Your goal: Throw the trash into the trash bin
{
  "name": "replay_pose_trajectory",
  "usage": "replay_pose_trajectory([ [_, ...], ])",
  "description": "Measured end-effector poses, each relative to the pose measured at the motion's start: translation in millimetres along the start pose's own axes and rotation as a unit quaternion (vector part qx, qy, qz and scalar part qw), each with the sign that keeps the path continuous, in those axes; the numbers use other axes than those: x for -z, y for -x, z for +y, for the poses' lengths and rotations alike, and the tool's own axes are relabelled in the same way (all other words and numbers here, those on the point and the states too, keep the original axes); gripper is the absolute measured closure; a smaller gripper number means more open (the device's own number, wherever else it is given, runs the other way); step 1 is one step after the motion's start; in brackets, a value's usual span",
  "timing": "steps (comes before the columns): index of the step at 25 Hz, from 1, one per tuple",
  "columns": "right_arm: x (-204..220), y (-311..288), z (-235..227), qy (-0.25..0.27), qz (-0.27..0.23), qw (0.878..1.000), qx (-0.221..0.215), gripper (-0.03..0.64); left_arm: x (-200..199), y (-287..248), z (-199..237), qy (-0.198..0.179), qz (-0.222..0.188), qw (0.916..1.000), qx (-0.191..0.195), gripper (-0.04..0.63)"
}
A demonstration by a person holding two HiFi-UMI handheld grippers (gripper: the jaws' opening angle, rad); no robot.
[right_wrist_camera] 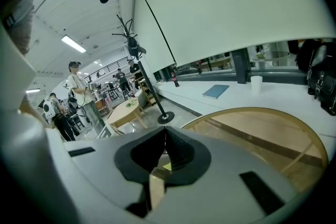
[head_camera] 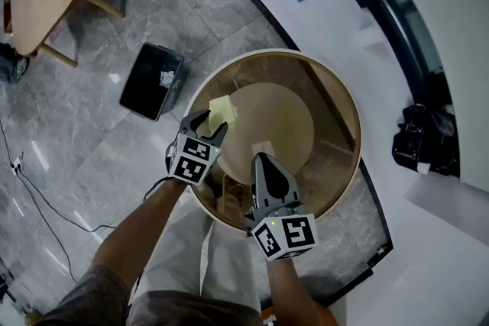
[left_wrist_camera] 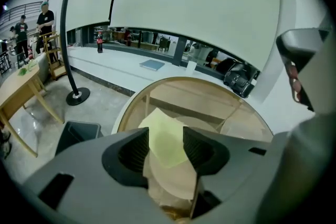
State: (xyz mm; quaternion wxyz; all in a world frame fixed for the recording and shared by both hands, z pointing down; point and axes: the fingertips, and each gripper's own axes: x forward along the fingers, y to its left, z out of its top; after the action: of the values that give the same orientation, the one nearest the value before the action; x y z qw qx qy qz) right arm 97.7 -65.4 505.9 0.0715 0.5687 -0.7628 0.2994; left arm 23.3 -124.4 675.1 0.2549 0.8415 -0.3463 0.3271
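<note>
The left claw [head_camera: 214,121] hangs released around the yellow paper [head_camera: 225,111] on the round desk [head_camera: 359,135], centre frame. The right claw [head_camera: 261,159] is clenched. The black trash bin [head_camera: 150,80] sits left of the desk.

The light is soft and even, and shadows are weak. The polished grey stone floor [head_camera: 76,141] gives white glare patches. Both gripper views bend strongly and go black at the corners. My left gripper [left_wrist_camera: 166,136] looks a little unsharp so near.
</note>
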Motion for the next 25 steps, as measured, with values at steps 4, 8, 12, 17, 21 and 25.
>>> replay_pose_trajectory([
  [4,3,-1,-1,-0.005,0.001,1.0,0.001,0.598,10,-10,0,0.006,0.02,0.9998,-0.001,0.394],
  [8,5,-2,-2,-0.01,0.003,1.0,0.001,0.598,12,-12,-2,0.001,0.027,0.9996,0.001,0.394],
  [12,4,-2,-3,-0.011,0.002,1.0,0.002,0.598,15,-15,-2,-0.001,0.034,0.9994,0.003,0.394],
  [17,5,-2,-3,-0.013,0.003,1.0,0.004,0.598,16,-16,1,0.003,0.04,0.9992,-0.003,0.396],
  [21,8,-2,-2,-0.014,0.005,1.0,0.004,0.598,18,-16,3,0.004,0.048,0.9988,-0.008,0.419],
  [25,9,-2,-2,-0.015,0.006,1.0,0.004,0.598,20,-16,5,0.001,0.057,0.9983,-0.012,0.491],
])
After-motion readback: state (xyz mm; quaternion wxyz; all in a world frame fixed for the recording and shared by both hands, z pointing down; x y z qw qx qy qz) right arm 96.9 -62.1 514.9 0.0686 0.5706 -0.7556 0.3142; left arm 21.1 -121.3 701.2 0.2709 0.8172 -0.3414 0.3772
